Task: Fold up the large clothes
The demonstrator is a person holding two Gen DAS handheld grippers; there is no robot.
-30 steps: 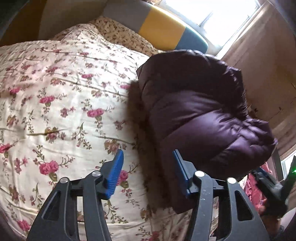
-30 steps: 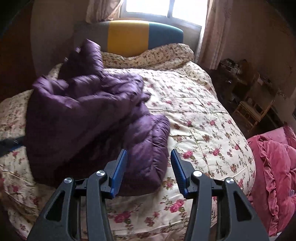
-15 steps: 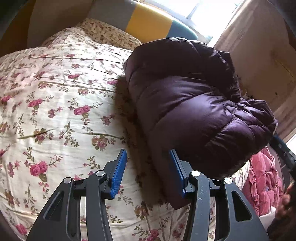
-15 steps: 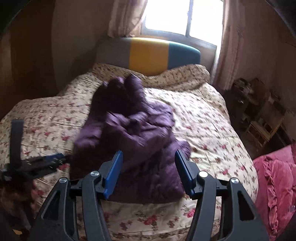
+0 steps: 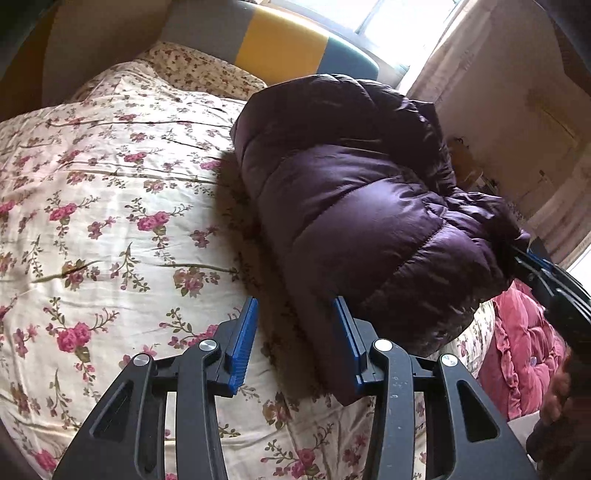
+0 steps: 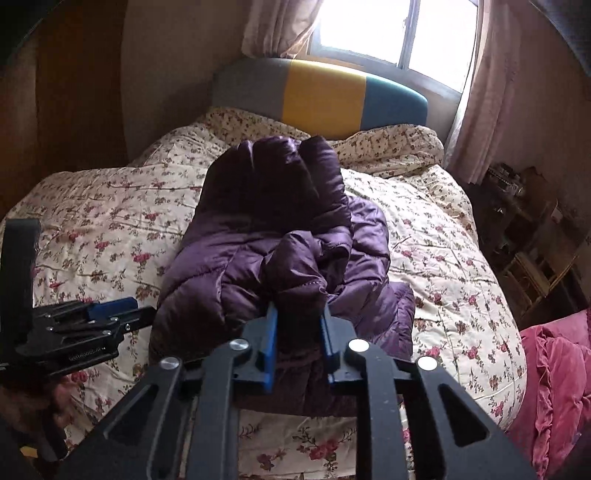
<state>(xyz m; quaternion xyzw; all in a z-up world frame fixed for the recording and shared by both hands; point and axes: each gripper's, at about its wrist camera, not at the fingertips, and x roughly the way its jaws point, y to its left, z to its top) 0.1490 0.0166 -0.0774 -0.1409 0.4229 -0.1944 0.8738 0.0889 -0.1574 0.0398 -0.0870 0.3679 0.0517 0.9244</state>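
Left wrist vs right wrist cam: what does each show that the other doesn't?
Left wrist only: the left gripper from behind, jaws apart and pads clear, above the floral quilt beside the purple puffer jacket's left edge.

Right wrist only: the right gripper, which has just been closing, pinching a jacket fold; the window, curtains and cluttered furniture at right.

Both: jacket, quilt, grey-yellow-teal headboard, pink ruffled bedding, and a partial side glimpse of the opposite gripper.
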